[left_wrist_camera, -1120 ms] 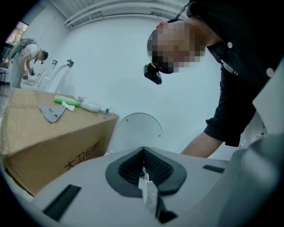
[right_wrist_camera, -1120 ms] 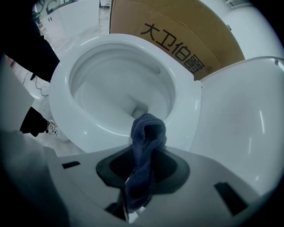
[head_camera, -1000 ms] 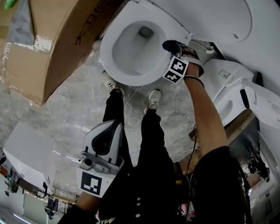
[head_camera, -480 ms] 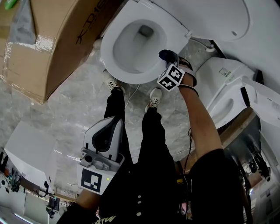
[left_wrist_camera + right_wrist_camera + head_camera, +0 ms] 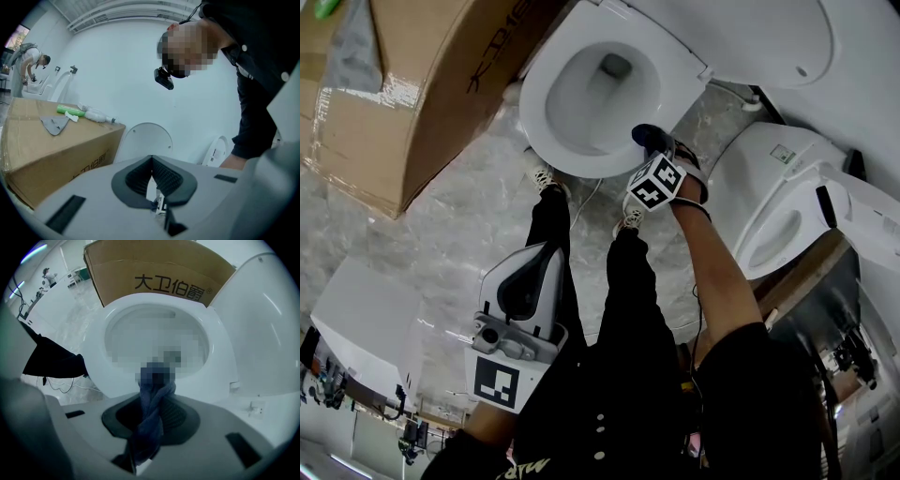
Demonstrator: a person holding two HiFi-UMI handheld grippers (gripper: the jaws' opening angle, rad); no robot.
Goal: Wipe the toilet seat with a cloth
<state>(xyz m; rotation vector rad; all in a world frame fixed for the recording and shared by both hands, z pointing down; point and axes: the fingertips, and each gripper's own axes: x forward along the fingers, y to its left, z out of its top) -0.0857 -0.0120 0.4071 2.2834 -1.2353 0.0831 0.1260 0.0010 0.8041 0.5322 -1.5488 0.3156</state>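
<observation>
The white toilet seat rings the open bowl at the top of the head view, with the lid raised behind it. My right gripper is shut on a dark blue cloth and presses it onto the seat's rim at its near right side. In the right gripper view the cloth runs up between the jaws of the right gripper to the seat. My left gripper hangs low beside the person's leg, far from the toilet. Its jaws are shut with nothing held.
A large cardboard box stands close to the toilet's left side. A second white toilet is at the right. The person's legs and shoes stand in front of the bowl, and a cable lies on the marble floor. A green bottle lies on the box.
My right gripper has slid the cloth down and to the left along the seat's right rim, toward the front of the bowl. The left gripper has hardly moved.
</observation>
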